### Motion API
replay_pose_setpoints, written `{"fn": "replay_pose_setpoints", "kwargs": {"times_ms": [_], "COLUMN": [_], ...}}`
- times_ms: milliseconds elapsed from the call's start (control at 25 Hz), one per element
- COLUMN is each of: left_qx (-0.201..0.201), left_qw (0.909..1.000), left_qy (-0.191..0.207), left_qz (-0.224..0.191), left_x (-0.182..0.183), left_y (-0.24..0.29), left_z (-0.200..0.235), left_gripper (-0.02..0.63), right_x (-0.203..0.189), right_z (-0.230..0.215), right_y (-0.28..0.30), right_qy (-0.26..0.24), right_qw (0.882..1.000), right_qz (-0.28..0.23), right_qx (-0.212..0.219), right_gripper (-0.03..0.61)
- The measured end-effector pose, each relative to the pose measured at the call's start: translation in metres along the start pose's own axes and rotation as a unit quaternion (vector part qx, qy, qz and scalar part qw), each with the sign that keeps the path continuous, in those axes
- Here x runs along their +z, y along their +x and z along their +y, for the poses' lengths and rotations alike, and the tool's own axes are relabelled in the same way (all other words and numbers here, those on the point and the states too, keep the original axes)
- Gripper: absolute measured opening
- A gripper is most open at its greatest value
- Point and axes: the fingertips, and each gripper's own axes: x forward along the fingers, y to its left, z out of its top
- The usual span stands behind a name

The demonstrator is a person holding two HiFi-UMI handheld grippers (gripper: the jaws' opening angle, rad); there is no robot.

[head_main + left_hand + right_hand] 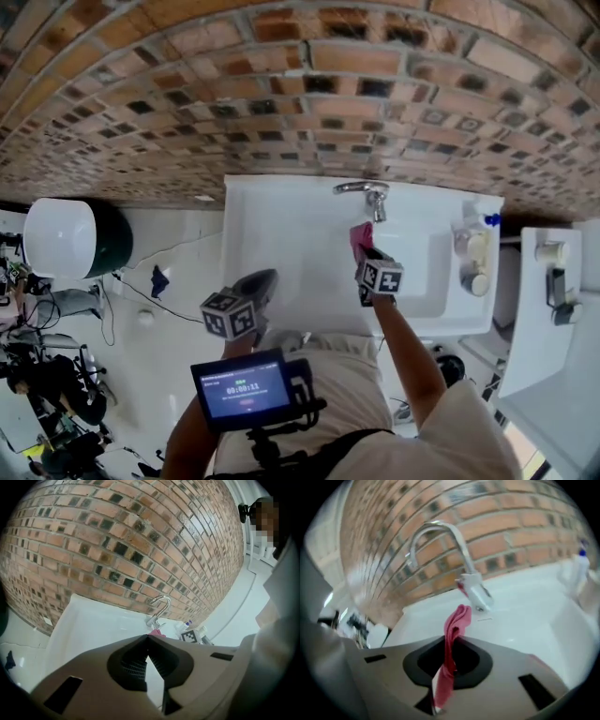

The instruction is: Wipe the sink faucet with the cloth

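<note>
Beneath the brick wall [281,84] sits a white sink [281,246] with faucet [361,190].

Bright even light, fisheye-warped edges, slight motion blur

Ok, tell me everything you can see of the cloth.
The cloth is thin, soft-looking pink-red fabric, bunched into a narrow crumpled strip. The right gripper has its jaws shut on the middle of it. The upper end sticks out past the jaw tips and the lower end trails back between the jaws. It is held over the sink, just below the faucet, with its tip close to the faucet's body but seemingly not touching. Nothing else touches it.
</note>
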Motion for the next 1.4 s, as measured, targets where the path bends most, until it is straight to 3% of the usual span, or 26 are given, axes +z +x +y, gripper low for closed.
{"fn": "replay_pose_setpoints", "kwargs": {"times_ms": [40,120,240,400,640,840,1040,1200,1400], "left_qx": [0.0,0.002,0.012,0.03,0.054,0.064,0.061,0.054,0.0], "left_qw": [1.0,0.9999,0.9998,0.9995,0.9984,0.9975,0.9975,0.9978,0.9994], "left_qy": [0.002,0.007,0.009,-0.001,-0.01,-0.012,-0.012,-0.001,0.033], "left_qz": [0.002,0.009,0.014,0.013,0.015,0.027,0.033,0.037,-0.01], "left_x": [0.0,-0.004,-0.009,-0.012,-0.018,-0.024,-0.022,-0.018,0.003], "left_y": [0.0,0.0,-0.002,-0.009,-0.016,-0.017,-0.011,-0.005,-0.004], "left_z": [-0.002,-0.003,0.0,0.007,0.019,0.024,0.021,0.017,-0.002], "left_gripper": [-0.008,-0.008,-0.008,-0.008,-0.008,-0.008,-0.008,-0.008,-0.008], "right_x": [0.001,0.0,-0.002,0.003,0.03,0.04,0.057,0.067,0.065], "right_z": [-0.014,-0.041,-0.067,-0.072,-0.067,-0.049,-0.007,0.024,0.043], "right_y": [0.004,0.013,0.023,0.04,0.058,0.065,0.061,0.048,0.005], "right_qy": [0.063,0.131,0.164,0.2,0.052,0.031,-0.02,-0.033,-0.058], "right_qw": [0.998,0.989,0.979,0.971,0.988,0.987,0.984,0.982,0.978], "right_qz": [-0.025,-0.063,-0.087,-0.11,-0.121,-0.147,-0.174,-0.186,-0.195], "right_qx": [-0.004,-0.032,-0.08,-0.072,-0.083,-0.049,-0.016,0.015,0.046], "right_gripper": [0.044,0.044,0.046,0.044,0.046,0.046,0.048,0.048,0.048]}}
